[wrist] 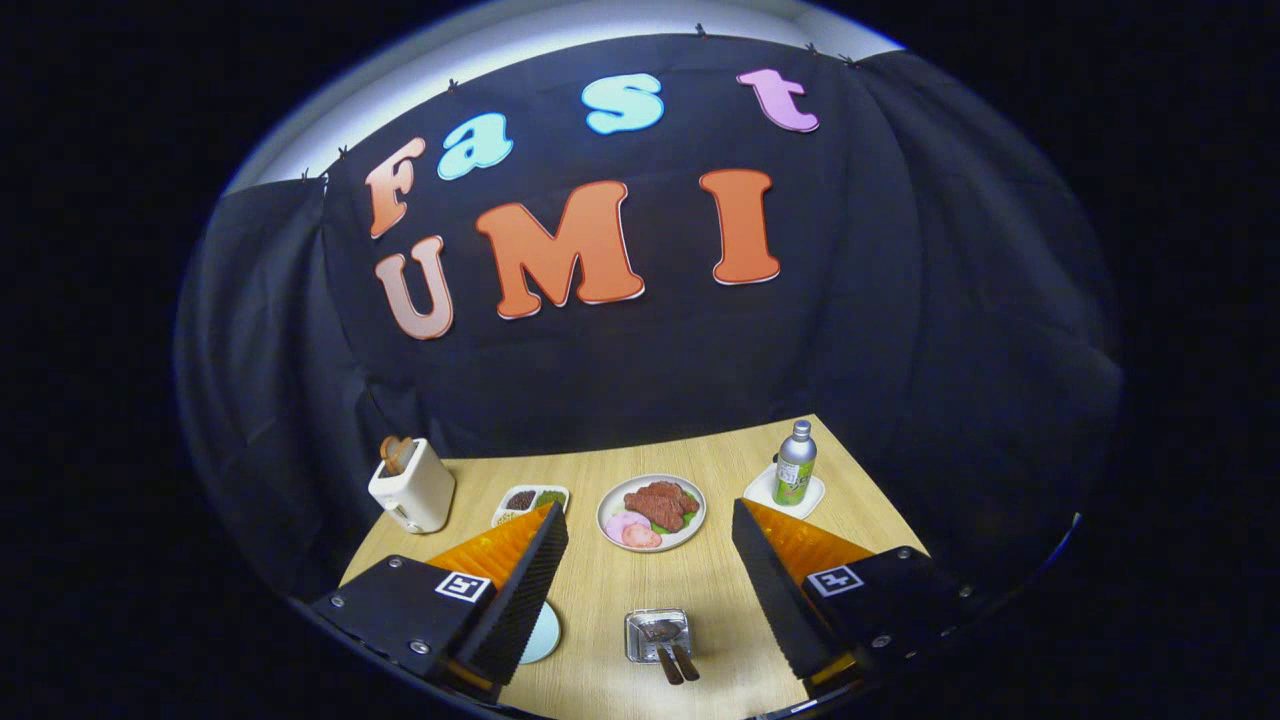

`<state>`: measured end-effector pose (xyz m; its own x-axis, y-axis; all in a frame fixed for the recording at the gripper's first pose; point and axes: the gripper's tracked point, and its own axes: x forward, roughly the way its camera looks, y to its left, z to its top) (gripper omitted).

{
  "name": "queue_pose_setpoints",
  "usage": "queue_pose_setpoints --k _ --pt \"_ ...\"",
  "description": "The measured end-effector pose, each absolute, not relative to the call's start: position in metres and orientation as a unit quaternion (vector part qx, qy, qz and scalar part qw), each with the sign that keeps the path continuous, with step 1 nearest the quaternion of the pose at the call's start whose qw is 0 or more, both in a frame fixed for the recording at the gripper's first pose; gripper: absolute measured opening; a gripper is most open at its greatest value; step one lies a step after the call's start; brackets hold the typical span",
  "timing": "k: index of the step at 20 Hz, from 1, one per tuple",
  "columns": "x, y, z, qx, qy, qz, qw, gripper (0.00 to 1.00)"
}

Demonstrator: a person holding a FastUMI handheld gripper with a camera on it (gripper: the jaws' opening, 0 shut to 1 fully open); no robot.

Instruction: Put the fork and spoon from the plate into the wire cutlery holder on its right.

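Note:
The wire cutlery holder (pixel 657 634) stands on the wooden table, low between my two fingers. A spoon (pixel 664 645) and a fork (pixel 683 655) with dark handles rest in it, heads inside and handles leaning out toward me. Just left of the holder lies a pale blue plate (pixel 541 634), mostly hidden behind my left finger (pixel 520 590). My gripper (pixel 650 508) hangs above the table, open wide, with nothing held between its fingers.
Beyond the fingertips sits a round plate of meat and ham (pixel 651 512). A white toaster with bread (pixel 412 486) and a small side-dish tray (pixel 529 500) stand far left. A green bottle (pixel 795 464) on a white coaster stands far right.

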<state>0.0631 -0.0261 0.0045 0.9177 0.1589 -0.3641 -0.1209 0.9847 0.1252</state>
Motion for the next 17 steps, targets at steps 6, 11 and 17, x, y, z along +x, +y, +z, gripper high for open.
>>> queue_pose_setpoints --k 6,11,17 --pt "0.046 -0.033 0.009 0.029 0.119 0.062 0.991 0.99" --pt "0.04 -0.027 0.002 0.041 0.115 0.075 0.99 0.99" --pt "0.039 -0.028 0.006 0.047 0.099 0.082 0.991 0.99"
